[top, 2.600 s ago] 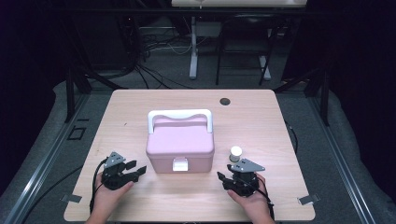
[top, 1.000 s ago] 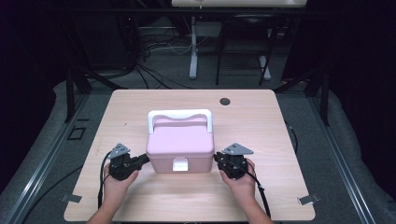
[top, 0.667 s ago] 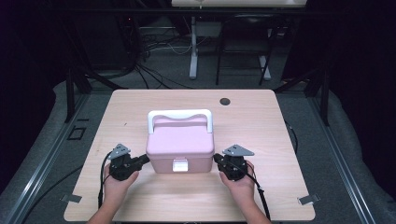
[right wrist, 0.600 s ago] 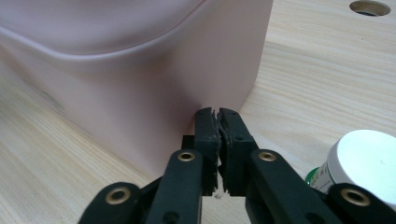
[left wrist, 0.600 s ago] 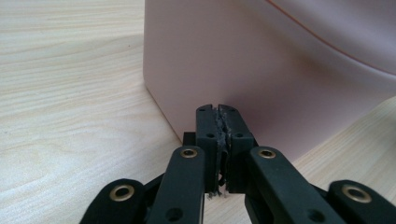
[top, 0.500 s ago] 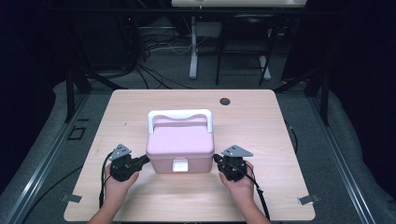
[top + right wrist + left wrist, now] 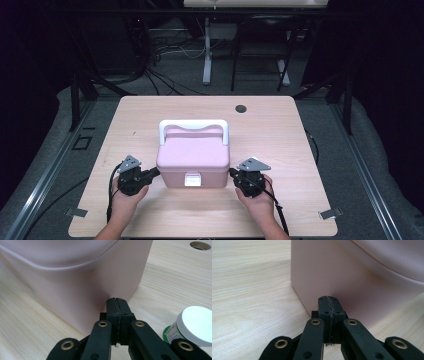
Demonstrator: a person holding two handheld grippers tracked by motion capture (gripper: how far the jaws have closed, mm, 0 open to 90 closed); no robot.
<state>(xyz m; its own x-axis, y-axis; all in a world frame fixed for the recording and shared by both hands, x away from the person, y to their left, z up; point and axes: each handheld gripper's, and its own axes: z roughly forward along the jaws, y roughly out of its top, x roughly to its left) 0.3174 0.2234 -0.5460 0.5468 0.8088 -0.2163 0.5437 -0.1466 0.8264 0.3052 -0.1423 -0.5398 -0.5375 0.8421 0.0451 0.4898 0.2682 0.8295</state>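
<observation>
A pink box [image 7: 192, 155] with a white handle [image 7: 194, 125] and a white front latch [image 7: 192, 179] stands mid-table. My left gripper [image 7: 156, 171] lies low at the box's left wall, jaws shut with nothing between them. In the left gripper view its tips [image 7: 329, 299] point at the base of the pink wall [image 7: 362, 277]. My right gripper [image 7: 232, 172] mirrors it at the right wall, also shut and empty [image 7: 117, 300], facing the box [image 7: 75, 277]. Whether either gripper's tips touch the wall I cannot tell.
A small jar [image 7: 193, 326] with a white lid and green label stands on the wood just right of my right gripper. The table [image 7: 150, 115] has a round cable hole [image 7: 241, 108] at its far right. Dark floor and cables lie beyond the far edge.
Both hands have moved inward from the front corners to the box's sides, and both pairs of jaws have shut. The jar is now hidden behind the right gripper in the high view.
</observation>
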